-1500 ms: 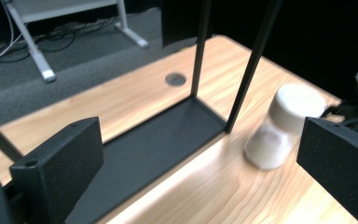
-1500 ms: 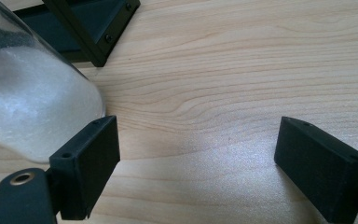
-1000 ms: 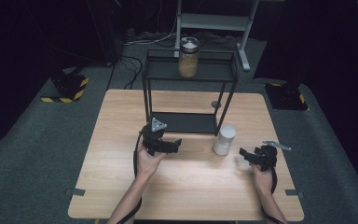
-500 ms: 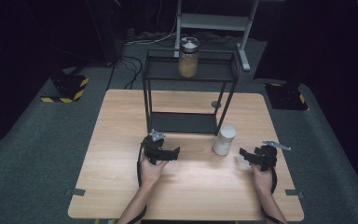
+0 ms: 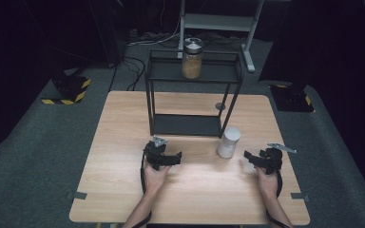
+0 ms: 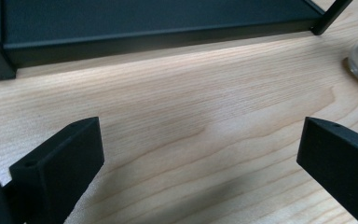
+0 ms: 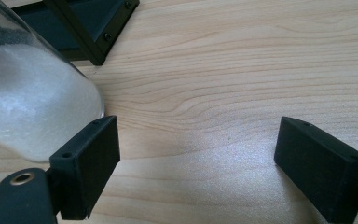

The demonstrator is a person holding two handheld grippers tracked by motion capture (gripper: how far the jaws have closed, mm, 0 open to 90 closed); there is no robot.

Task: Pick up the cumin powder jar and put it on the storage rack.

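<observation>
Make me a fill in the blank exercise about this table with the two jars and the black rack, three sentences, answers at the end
1. The jar with the brownish contents stands on the ______ shelf of the black rack.
2. The white jar stands on the wooden ______, beside the rack's foot.
3. The jaws of the right tool are ______, with nothing between them.

Missing words: top; table; open

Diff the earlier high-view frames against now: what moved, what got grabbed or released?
The left gripper sank from in front of the rack's lower shelf down toward the table, jaws open and empty. Nothing was taken hold of or let go. The right gripper stayed put, open, beside the white jar. The black rack and the jar of yellow-brown contents on its top shelf are unchanged.
</observation>
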